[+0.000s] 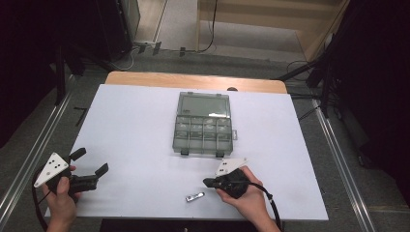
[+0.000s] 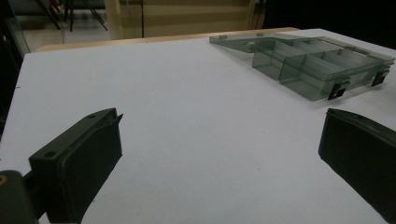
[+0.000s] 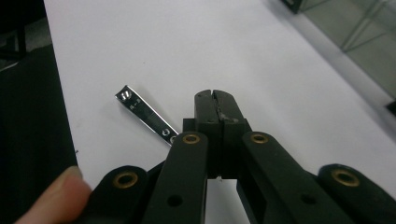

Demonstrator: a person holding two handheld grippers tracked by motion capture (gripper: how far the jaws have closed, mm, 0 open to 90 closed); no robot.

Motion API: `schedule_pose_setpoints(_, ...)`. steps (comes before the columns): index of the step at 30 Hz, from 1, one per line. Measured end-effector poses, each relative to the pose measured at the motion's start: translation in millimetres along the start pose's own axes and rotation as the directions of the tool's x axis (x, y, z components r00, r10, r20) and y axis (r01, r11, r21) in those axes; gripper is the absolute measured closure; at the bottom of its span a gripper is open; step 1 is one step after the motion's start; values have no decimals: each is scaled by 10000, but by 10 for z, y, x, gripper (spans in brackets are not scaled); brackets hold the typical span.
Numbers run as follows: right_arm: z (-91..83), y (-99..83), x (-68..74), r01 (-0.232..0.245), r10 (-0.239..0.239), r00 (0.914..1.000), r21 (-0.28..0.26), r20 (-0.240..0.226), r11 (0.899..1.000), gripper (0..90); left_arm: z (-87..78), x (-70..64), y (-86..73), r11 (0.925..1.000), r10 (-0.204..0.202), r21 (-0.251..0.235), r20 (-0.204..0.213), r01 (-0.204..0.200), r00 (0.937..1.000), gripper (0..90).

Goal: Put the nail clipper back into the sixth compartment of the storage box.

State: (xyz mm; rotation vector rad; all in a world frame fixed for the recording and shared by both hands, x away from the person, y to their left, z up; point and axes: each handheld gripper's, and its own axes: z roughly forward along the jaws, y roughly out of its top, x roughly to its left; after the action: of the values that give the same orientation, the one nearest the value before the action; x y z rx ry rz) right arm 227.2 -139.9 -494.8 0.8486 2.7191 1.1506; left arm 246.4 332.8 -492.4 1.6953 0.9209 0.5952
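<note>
A small metal nail clipper (image 1: 195, 197) lies flat on the white table (image 1: 135, 125) near its front edge. My right gripper (image 1: 207, 182) sits just right of it, held low, jaws pressed together with nothing between them. In the right gripper view the shut tips (image 3: 215, 95) stand beside the nail clipper (image 3: 147, 115), whose near end is hidden behind the linkage. My left gripper (image 1: 92, 162) rests at the table's front left, open and empty. The left gripper view shows its jaws spread wide around the left gripper's midpoint (image 2: 219, 121), over bare table.
A clear grey compartment box (image 1: 203, 124) lies open at the table's middle, lid folded back toward the far side. The box (image 2: 317, 65) appears at the upper right of the left gripper view. A wooden strip (image 1: 193, 79) borders the far edge. Cables and stands ring the table.
</note>
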Motion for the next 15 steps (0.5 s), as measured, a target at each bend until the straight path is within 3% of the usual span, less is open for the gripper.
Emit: schedule_pose_setpoints(15,176,-9,59,216,-211,9997,647,-94,9977,900,-1,1,-1,10000,43,35,14,-43,10000,0)
